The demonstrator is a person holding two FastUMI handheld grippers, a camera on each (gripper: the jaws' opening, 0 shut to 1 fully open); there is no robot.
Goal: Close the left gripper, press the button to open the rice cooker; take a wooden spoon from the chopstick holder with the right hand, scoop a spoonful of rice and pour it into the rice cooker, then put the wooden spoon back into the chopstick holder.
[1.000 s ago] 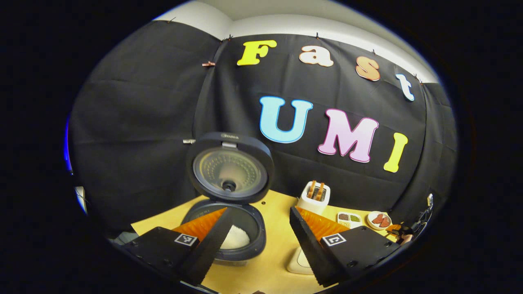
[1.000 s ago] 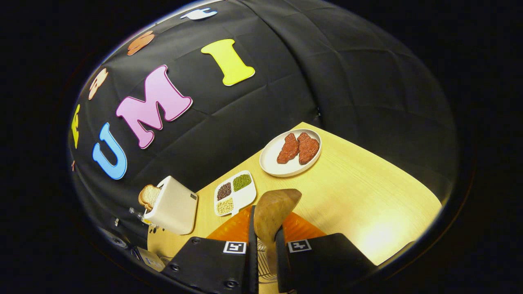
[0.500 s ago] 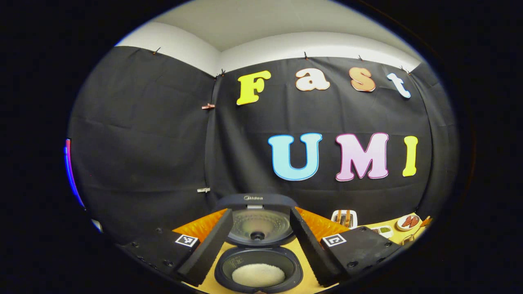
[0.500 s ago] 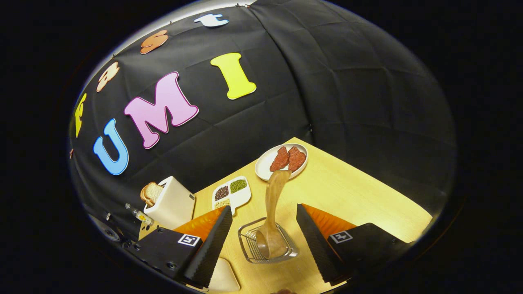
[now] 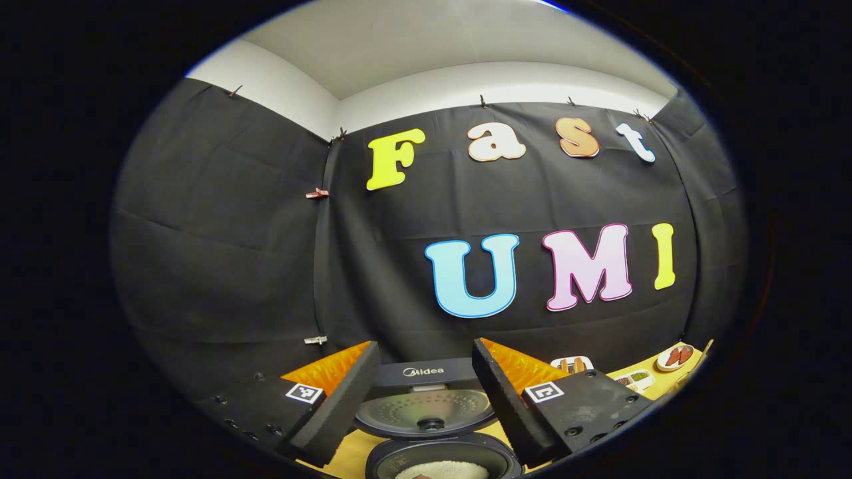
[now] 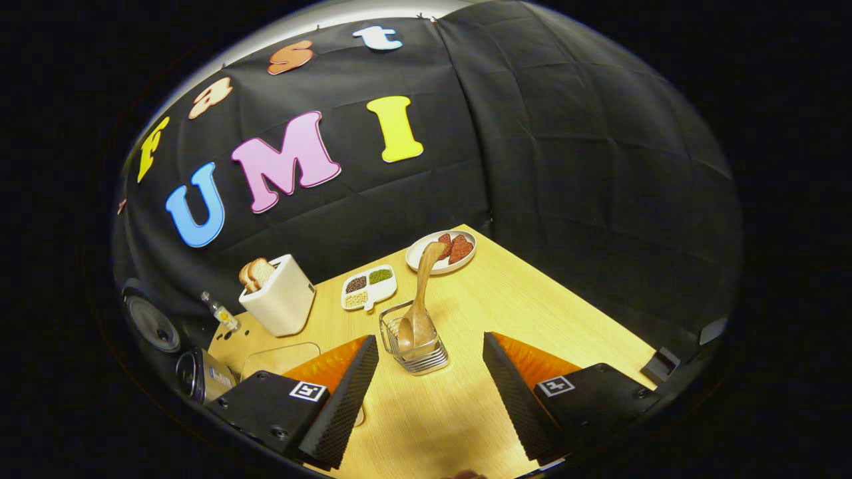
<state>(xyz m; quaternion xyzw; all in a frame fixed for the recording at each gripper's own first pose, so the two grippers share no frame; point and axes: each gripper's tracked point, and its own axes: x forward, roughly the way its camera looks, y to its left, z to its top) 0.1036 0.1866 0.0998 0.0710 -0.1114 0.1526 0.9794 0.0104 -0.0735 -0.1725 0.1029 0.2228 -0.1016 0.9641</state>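
Two grippers are in our hands, and both stand released. Our right gripper hangs above the wooden surface with its fingers spread wide and nothing between them. Just ahead of it we see the wire chopstick holder standing upright on the surface, apart from our fingers. The wooden spoon sits inside it, bowl end down in the holder, handle leaning up and away toward the back. Behind the holder lie a white plate with red pieces and a small divided dish of grains; to their left stands a white toaster with bread slices, well apart from the holder.

Our left gripper is also spread wide, holding nothing, and it looks straight at the rice cooker. We see its lid raised upright behind the pot, the inner side of the lid facing us between our fingers. Below it, at the lower edge of the left gripper view, the pot is open and white rice lies inside it.
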